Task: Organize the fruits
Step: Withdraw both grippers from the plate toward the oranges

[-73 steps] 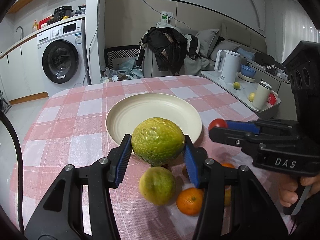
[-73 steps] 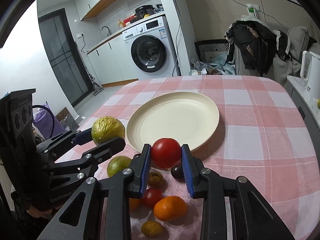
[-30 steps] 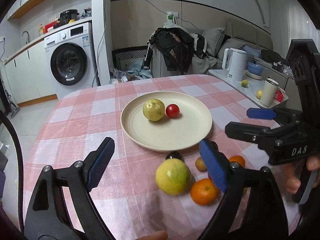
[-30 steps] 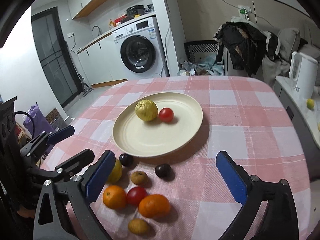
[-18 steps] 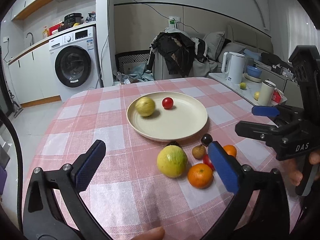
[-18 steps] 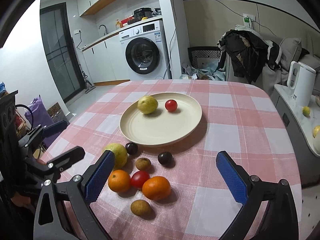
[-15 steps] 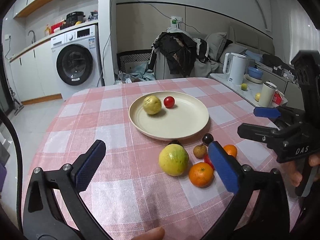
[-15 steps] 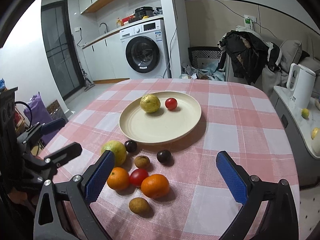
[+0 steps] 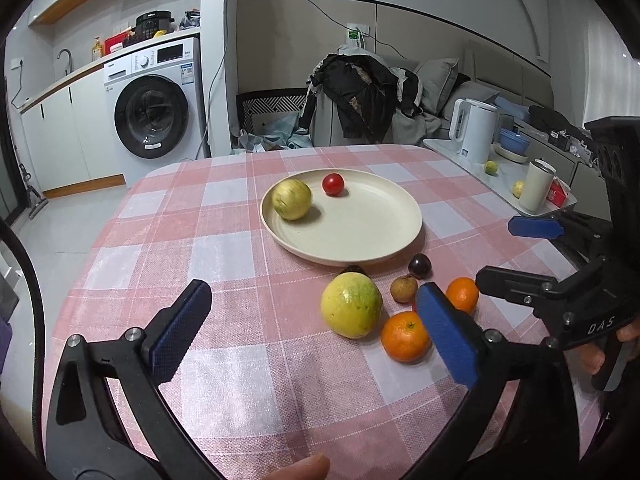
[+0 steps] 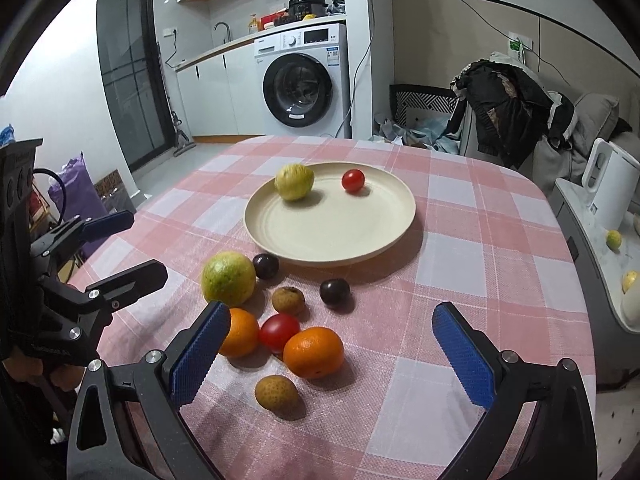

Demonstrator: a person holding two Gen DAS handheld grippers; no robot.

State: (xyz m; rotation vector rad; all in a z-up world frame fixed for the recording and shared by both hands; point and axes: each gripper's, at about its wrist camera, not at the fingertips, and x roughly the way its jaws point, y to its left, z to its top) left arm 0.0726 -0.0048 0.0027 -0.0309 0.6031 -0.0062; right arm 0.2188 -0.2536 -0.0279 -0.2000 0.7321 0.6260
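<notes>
Both grippers empty and wide apart, held back over the near edge of the table (image 10: pixel 480 216): left gripper (image 9: pixel 312 336) spread around open cloth at 6 o'clock, right gripper (image 10: pixel 332 344) splayed just above the loose pile. On the cream plate (image 10: pixel 332 236), two fruits parked at 12 o'clock, a yellow-green guava (image 10: pixel 294 181) at 11 and a small red tomato (image 10: pixel 353 180) at 1, well apart, likely leaving the middle free for more. Off the plate, at its 6 to 7 o'clock, the waiting cluster: a second guava (image 10: pixel 228 278), two dark plums (image 10: pixel 265 266), two oranges (image 10: pixel 314 352), a red tomato between them (image 10: pixel 279 332), two brown longans (image 10: pixel 277 392). Probably hovering to pick the next fruit, with most of the sorting not yet done. "DAS" readable in white on the right gripper's black body in the left view; washing machine (image 10: pixel 300 84) labels too small to read.
</notes>
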